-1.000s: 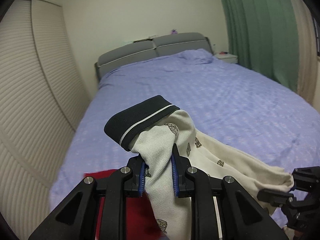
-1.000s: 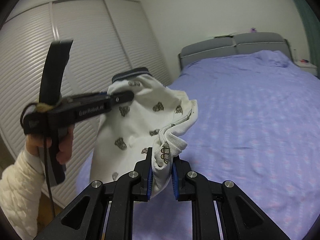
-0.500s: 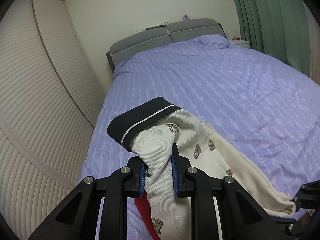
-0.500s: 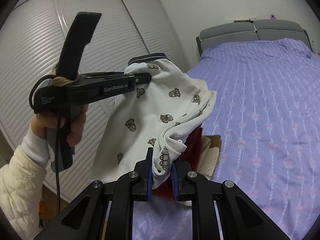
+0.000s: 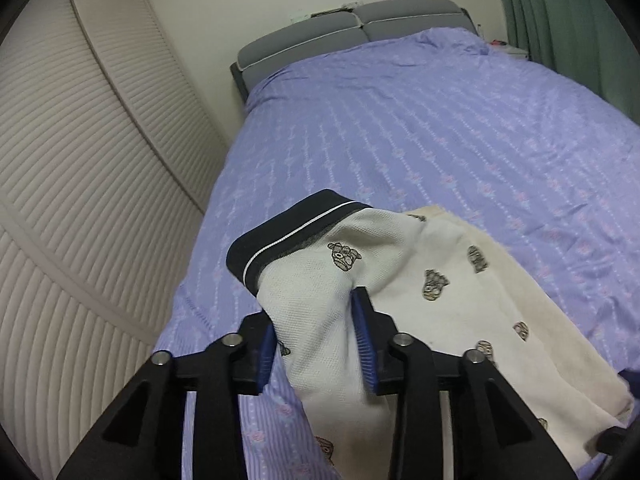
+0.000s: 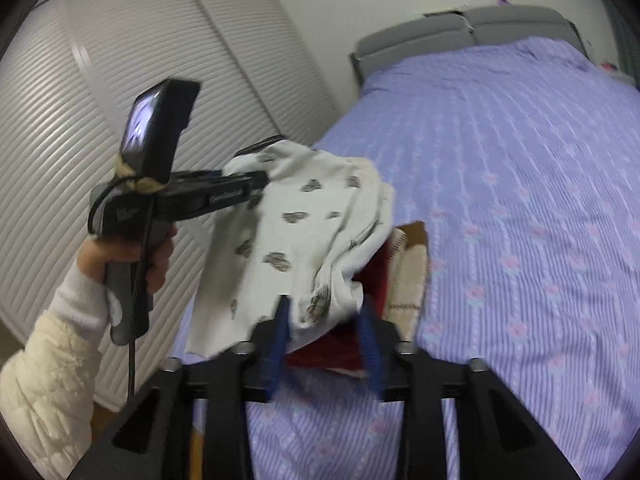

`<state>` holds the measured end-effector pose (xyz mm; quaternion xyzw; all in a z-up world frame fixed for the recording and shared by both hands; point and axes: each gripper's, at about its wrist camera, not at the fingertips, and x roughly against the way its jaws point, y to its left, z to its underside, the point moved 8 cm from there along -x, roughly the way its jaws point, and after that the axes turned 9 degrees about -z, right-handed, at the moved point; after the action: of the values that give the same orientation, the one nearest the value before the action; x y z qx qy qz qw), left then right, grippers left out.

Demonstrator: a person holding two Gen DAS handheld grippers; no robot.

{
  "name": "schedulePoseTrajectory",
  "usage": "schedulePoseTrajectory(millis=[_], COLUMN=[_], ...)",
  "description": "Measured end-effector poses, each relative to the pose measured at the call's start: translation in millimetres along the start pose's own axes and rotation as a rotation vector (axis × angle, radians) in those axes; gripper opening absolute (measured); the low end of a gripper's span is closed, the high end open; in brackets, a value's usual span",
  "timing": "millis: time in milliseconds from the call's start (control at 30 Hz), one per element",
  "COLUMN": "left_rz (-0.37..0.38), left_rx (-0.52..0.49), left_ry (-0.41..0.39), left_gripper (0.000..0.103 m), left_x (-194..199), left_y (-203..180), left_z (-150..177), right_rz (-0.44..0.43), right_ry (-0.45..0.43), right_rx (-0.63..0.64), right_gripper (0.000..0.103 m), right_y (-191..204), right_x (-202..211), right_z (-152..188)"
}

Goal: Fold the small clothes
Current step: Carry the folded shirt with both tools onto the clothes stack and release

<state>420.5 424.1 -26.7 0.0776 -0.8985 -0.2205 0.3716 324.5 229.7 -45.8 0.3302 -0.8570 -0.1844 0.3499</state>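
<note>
A small white shirt with brown bear prints and a dark navy collar hangs in the air over the near end of the bed. My left gripper has its jaws spread wide, with shirt fabric draped loosely between them. In the right wrist view the same shirt hangs from the left gripper's body. My right gripper also has its jaws wide apart, with the shirt's lower edge lying between them, not pinched.
The purple patterned bedspread fills the view, with a grey headboard at the far end. White slatted wardrobe doors stand close on the left. A pile of red and cream clothes lies on the bed's near edge. Green curtains hang at right.
Both grippers have opened; each was clamped on the shirt before. The shirt has moved forward over the bed and lower, and now hangs loosely.
</note>
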Motion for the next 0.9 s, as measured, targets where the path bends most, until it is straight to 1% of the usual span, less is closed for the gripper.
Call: schedulePoseTrajectory(millis=[33,67,100,133,167,233,333,367,400,467,500,533,567,600,633,667,733,767,867,900], left_rz=[-0.009,-0.019,-0.039,-0.071,-0.103,-0.14,-0.202,-0.207,-0.212,-0.254,-0.267,-0.259,-0.248,-0.237,-0.228,-0.219,-0.206,-0.203,-0.214,-0.218], left_rx=[-0.005,-0.008,-0.006,0.002,0.017,0.069,0.162,0.177,0.175,0.163,0.159,0.15,0.143,0.144,0.142,0.13,0.115,0.108,0.124,0.13], left_ry=[0.008,0.01,0.012,0.007,-0.004,-0.016,-0.013,-0.024,-0.051,-0.063,-0.066,-0.072,-0.08,-0.09,-0.091,-0.096,-0.123,-0.132,-0.144,-0.162], left_gripper=[0.042,0.046,0.056,0.063,0.074,0.075,0.075,0.075,0.075,0.075,0.075,0.075,0.076,0.081,0.083,0.084,0.084,0.084,0.095,0.095], left_x=[-0.7,0.0,0.1,1.4,2.9,7.0,15.8,21.0,32.2,46.3,54.8,64.7,71.7,83.5,91.1,102.1,119.5,128.3,157.5,169.9], left_y=[-0.3,0.3,3.7,8.4,14.5,30.9,54.8,58.0,57.7,55.9,52.1,43.0,37.0,26.0,17.1,3.3,-16.2,-25.2,-49.2,-60.0], left_z=[2.0,3.0,2.4,1.2,-1.8,-9.4,-14.0,-14.2,-13.6,-9.7,-7.0,-5.6,-3.4,2.0,6.2,12.4,21.0,23.9,38.2,43.0], right_rz=[0.007,0.006,0.005,0.006,0.005,0.008,0.01,0.015,0.016,0.014,0.014,0.016,0.019,0.036,0.076,0.124,0.174,0.184,0.216,0.224], right_ry=[-0.002,-0.003,0.001,0.005,0.006,0.005,0.013,0.014,0.012,-0.006,-0.014,-0.018,-0.026,-0.043,-0.059,-0.078,-0.094,-0.095,-0.101,-0.104], right_rx=[-0.01,-0.012,-0.009,-0.008,-0.01,-0.014,-0.002,0.007,0.012,0.019,0.024,0.032,0.056,0.087,0.123,0.165,0.238,0.273,0.328,0.335], right_gripper=[0.048,0.049,0.049,0.049,0.049,0.049,0.049,0.049,0.049,0.049,0.05,0.057,0.069,0.074,0.081,0.084,0.084,0.084,0.086,0.087], right_y=[-3.1,0.6,0.1,0.0,-0.2,0.4,2.6,2.5,1.5,0.4,-0.8,-1.1,-1.5,-3.2,-6.3,-10.5,-16.8,-20.3,-37.1,-44.8], right_x=[1.1,3.6,3.5,4.0,4.4,7.7,4.0,2.9,4.2,10.7,14.7,19.5,25.0,30.8,38.5,46.8,61.3,69.0,96.2,107.5], right_z=[0.1,-2.9,-6.1,-6.6,-7.6,-8.6,-9.4,-10.9,-8.7,-12.4,-13.8,-16.8,-20.2,-24.1,-28.6,-33.3,-40.6,-44.2,-50.4,-51.5])
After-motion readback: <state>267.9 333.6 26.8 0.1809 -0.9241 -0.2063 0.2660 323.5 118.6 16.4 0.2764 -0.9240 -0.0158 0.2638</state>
